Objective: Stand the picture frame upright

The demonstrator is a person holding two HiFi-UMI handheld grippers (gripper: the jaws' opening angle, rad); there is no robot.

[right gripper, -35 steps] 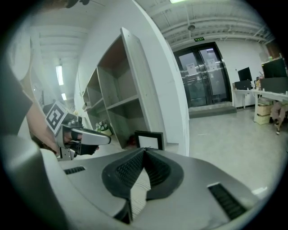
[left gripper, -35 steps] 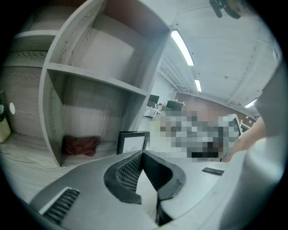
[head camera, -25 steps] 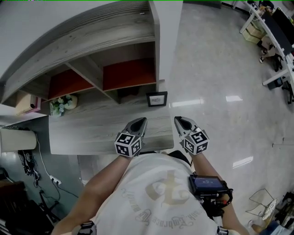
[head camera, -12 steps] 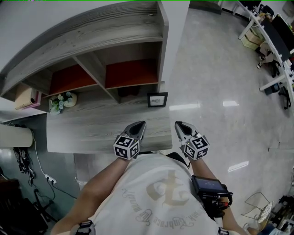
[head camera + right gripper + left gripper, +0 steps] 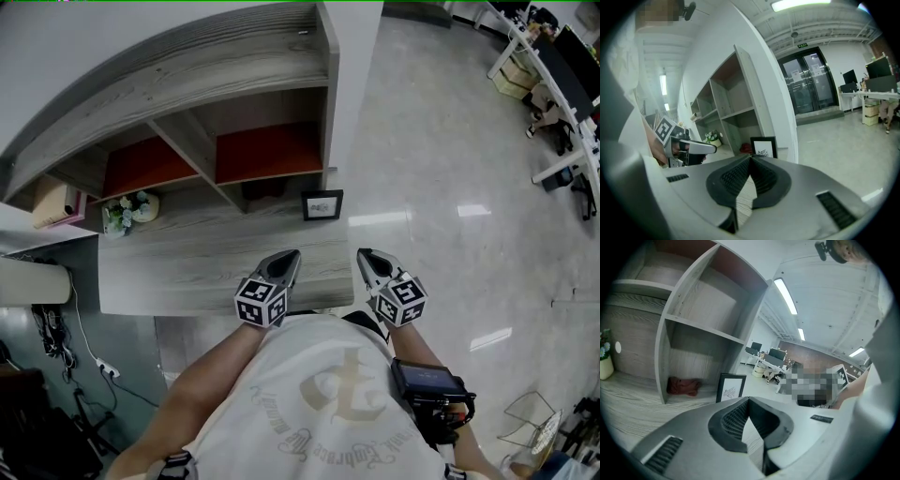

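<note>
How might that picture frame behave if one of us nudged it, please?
The frame stands upright and looks thin, so it would probably tip easily. It looks rigid, likely light. It sits near the desk edge, so a push could send it off.

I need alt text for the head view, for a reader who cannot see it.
A small black picture frame stands upright at the right end of a grey wooden desk. The left gripper and right gripper hover shut and empty over the desk's near edge.

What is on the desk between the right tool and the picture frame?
Nothing: in the head view, only bare desk separates the right tool from the picture frame.
</note>
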